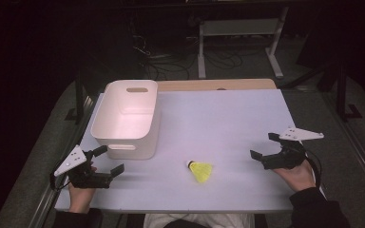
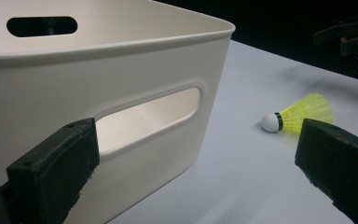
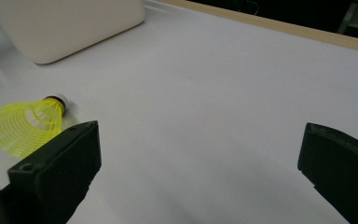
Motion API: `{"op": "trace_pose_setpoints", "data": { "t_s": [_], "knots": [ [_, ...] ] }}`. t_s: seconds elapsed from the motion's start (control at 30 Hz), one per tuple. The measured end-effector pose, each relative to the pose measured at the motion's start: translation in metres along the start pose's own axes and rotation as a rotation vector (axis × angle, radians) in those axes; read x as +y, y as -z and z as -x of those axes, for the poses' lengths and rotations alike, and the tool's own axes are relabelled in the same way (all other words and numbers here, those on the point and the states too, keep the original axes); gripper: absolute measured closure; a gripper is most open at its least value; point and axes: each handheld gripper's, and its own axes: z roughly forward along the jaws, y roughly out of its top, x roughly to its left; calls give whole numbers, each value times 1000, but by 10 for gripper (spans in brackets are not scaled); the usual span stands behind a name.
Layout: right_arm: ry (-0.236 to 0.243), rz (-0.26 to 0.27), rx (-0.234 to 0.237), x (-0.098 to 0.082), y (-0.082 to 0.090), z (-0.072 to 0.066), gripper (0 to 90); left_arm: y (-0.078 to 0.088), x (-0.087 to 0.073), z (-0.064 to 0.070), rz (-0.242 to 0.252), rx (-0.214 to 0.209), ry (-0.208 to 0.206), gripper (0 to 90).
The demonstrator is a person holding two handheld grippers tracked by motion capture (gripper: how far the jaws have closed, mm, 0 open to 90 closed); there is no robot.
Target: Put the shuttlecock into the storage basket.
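A yellow shuttlecock (image 1: 200, 171) with a white cork tip lies on its side near the front middle of the white table (image 1: 228, 118). A white plastic bin (image 1: 126, 118) with handle slots stands at the left, nothing showing inside. My left gripper (image 1: 112, 159) rests open at the front left, close to the bin's near wall (image 2: 121, 116), and the shuttlecock (image 2: 298, 114) lies off to its right. My right gripper (image 1: 265, 146) is open at the right edge, nothing between its jaws; the shuttlecock (image 3: 25, 123) lies to its left.
A wooden strip (image 1: 218, 84) runs along the table's far edge. Beyond it the floor is dark, with cables and a white desk frame (image 1: 240, 42). The other hand's gripper (image 2: 349, 35) appears far off in the left gripper view.
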Motion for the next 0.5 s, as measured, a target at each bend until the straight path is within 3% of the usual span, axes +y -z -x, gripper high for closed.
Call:
{"op": "trace_pose_setpoints", "data": {
  "t_s": [0.5],
  "knots": [
    [15,-2,7,1,1,-2,0,1,0,0,7,-6,-6,0]
  ]
}}
